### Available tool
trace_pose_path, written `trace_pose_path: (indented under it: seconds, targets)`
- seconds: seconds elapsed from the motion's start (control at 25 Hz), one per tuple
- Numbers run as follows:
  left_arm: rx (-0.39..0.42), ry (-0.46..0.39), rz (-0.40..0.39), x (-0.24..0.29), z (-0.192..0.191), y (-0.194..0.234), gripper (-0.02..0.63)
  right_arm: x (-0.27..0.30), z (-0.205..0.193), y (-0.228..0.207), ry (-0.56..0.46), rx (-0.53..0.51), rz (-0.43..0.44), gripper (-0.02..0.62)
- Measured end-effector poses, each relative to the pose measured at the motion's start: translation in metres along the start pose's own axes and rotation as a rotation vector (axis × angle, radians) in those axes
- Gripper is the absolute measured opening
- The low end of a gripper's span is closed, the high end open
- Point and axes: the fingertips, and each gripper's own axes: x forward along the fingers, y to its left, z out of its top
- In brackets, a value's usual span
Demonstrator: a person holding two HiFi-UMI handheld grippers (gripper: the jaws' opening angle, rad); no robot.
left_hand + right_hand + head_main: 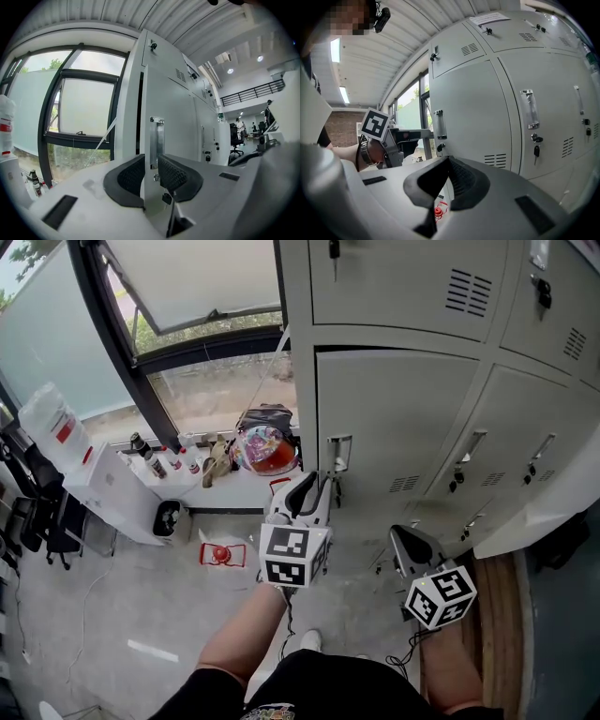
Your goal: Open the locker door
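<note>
The grey locker door [394,418] stands slightly ajar along its left edge, with a metal handle [339,454] near that edge. My left gripper [314,486] is level at the handle's height. In the left gripper view the door [173,108] runs away to the right and its edge and handle [157,140] show in the gap of my left gripper [151,171], which is open; the pads do not press on it. My right gripper [403,538] hangs lower to the right, away from the lockers. Its jaws [449,164] are shut on nothing and face the door [473,117].
Neighbouring lockers [525,427] with keys [459,479] stand to the right. A window [187,296], a white cabinet [112,488] with bottles, a bag [265,448] and a water jug [52,423] are at the left. A red item [218,553] lies on the floor.
</note>
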Motion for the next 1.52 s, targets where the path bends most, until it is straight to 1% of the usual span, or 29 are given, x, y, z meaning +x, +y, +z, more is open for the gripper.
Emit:
trace_pose_path:
  seconds: [0.16,0.36,0.48,0.68,0.84,0.92,1.16,1.24,1.36,1.44,1.52]
  targets:
    - [0.006,-0.001,-0.008,0.014,0.001,0.003,0.105,0.003,-0.005,-0.002,0.008,0.010,-0.015,0.054]
    - [0.020,-0.003,-0.031,0.028,0.002,0.001,0.120,0.003,-0.008,-0.007,0.014,0.022,-0.042,0.054]
    - [0.017,-0.009,-0.030,0.033,0.004,0.004,0.137,0.002,-0.009,-0.009,0.017,0.027,-0.055,0.054]
    - [0.020,-0.022,-0.001,0.039,0.006,0.010,0.164,0.003,-0.011,-0.010,0.023,0.033,-0.065,0.052]
    - [0.019,-0.025,0.012,0.044,0.006,0.013,0.167,0.004,-0.012,-0.011,0.026,0.037,-0.067,0.052]
    - [0.034,-0.028,0.027,0.044,0.006,0.013,0.167,0.005,-0.013,-0.012,0.028,0.041,-0.068,0.052]
    - [0.059,-0.045,0.141,0.046,0.006,0.016,0.167,0.010,-0.015,-0.010,0.032,0.049,-0.057,0.052]
    - [0.063,-0.048,0.162,0.047,0.006,0.016,0.167,0.011,-0.015,-0.009,0.032,0.047,-0.052,0.054]
    - [0.065,-0.044,0.163,0.047,0.006,0.015,0.167,0.011,-0.015,-0.009,0.032,0.049,-0.049,0.054]
    - [0.062,-0.036,0.152,0.048,0.005,0.014,0.150,0.010,-0.015,-0.010,0.031,0.052,-0.048,0.052]
    - [0.055,-0.031,0.149,0.048,0.005,0.014,0.150,0.009,-0.015,-0.011,0.030,0.055,-0.047,0.054]
